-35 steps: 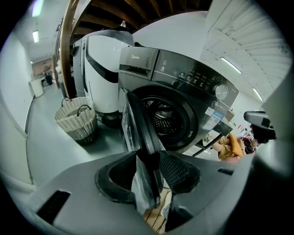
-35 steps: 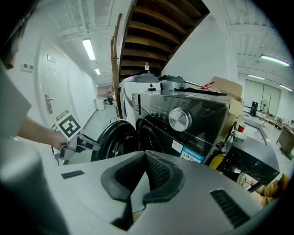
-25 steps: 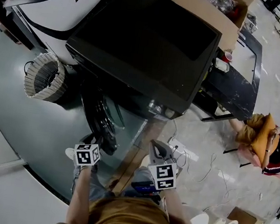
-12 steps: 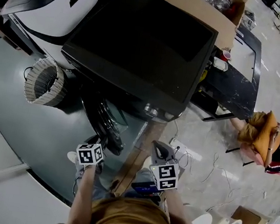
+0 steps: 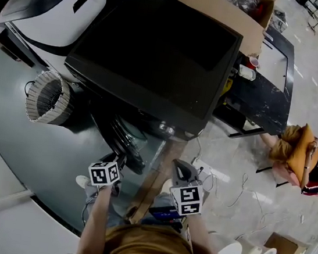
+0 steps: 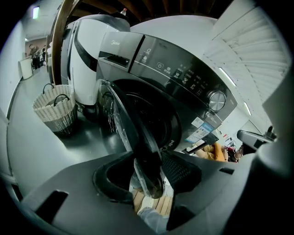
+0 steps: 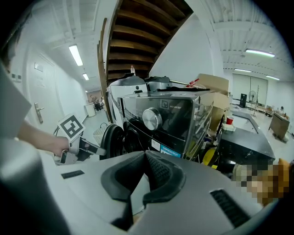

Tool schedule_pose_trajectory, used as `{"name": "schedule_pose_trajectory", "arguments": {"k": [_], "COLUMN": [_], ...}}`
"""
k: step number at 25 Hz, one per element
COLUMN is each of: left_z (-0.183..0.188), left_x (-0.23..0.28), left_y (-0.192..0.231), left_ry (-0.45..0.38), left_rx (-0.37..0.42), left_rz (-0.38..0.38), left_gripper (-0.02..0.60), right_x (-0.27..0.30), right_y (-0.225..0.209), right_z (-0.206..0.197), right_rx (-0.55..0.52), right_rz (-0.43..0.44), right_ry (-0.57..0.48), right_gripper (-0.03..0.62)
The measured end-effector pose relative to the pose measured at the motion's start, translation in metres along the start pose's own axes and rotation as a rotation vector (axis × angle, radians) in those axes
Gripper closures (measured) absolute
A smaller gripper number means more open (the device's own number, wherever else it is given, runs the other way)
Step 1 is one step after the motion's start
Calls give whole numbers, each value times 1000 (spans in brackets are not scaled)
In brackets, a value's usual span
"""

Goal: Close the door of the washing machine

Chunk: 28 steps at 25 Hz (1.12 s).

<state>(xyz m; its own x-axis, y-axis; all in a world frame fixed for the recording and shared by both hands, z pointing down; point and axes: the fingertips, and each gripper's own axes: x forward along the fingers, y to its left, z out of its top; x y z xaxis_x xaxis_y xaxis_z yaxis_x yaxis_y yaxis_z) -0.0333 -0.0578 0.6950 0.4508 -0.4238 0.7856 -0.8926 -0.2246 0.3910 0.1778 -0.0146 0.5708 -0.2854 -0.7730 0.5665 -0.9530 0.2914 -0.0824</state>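
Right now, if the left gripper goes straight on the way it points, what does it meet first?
The washing machine door. Its edge already stands between the jaws of the left gripper, and these have just been opening.

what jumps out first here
The dark washing machine fills the middle, its round door swung open, its rim between the left gripper's jaws, which have just been opening. A wicker basket stands to its left, and a person sits on the floor at right.
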Motion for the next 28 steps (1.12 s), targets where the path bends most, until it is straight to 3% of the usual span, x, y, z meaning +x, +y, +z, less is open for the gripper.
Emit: {"name": "schedule_pose_trajectory", "arguments": {"k": [28], "left_z": [41], "left_x": [44], "left_y": [-46], "left_ry": [-6], "left_rx": [-12], "left_rz": [-97], "left_gripper": [371], "right_x": [-8], "right_y": [-33], "right_z": [4], "right_rx": [19], "right_rz": [-68], "right_ry": [1], "right_gripper": [582]}}
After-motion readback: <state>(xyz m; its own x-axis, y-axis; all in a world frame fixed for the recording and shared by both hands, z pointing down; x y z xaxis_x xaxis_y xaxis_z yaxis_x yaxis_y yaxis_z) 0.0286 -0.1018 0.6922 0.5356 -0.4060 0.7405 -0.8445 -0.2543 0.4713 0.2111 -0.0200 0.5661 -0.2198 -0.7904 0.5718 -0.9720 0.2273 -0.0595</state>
